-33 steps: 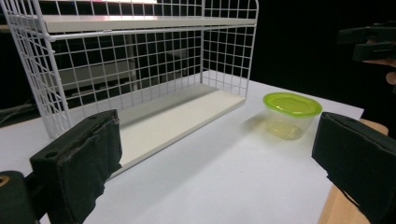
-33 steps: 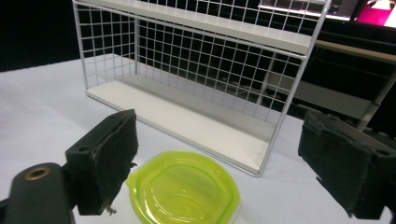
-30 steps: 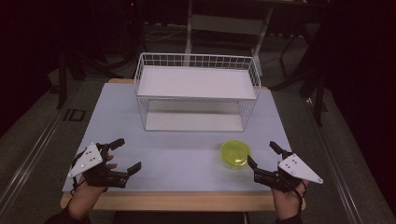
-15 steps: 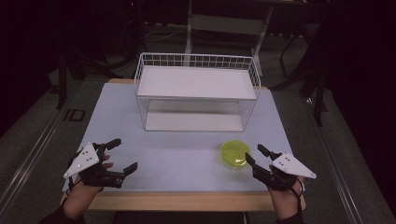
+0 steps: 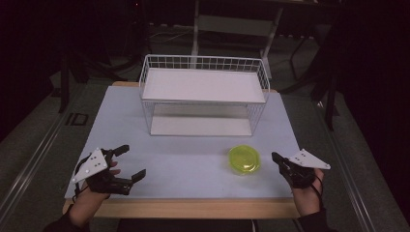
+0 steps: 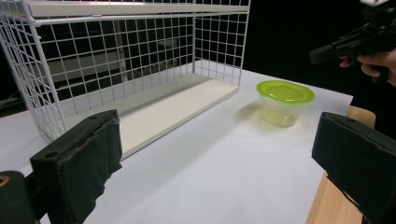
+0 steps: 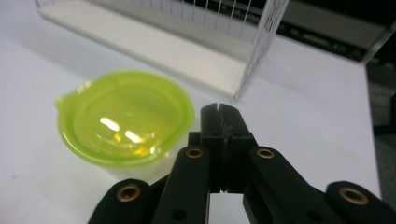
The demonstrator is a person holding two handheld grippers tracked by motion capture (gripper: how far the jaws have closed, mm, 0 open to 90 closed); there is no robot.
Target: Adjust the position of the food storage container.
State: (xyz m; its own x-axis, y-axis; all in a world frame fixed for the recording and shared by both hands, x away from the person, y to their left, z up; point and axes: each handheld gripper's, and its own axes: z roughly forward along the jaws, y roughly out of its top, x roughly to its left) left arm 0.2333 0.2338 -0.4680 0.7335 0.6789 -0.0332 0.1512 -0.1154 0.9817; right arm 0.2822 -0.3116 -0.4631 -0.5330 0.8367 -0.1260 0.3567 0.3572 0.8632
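- Left claw (image 5: 126, 163): jaws spread wide, holding nothing. It sits at the near-left corner of the surface (image 5: 193, 164), with the person's left hand (image 5: 92, 193) coming in from the bottom edge.
- Left gripper view: both black padded jaws stand far apart at the frame's bottom corners; white surface shows between them.
- Right claw (image 5: 276, 157): jaws pressed fully together, nothing between them. In the right gripper view the two tips (image 7: 223, 122) meet flush. It is held by the right hand (image 5: 305, 193) at the near-right edge of the surface.
- Container (image 5: 244, 159): small, clear, with a yellow-green lid. It stands upright on the surface right of centre, in front of the rack.
- Right claw tips point at the container from its right, close beside it. Contact: cannot tell.
- Wire rack (image 5: 203, 94): white, two tiers, at the far middle of the surface. Both shelves bare.
- Container is well apart from the left claw and near the rack's front right corner, outside it.
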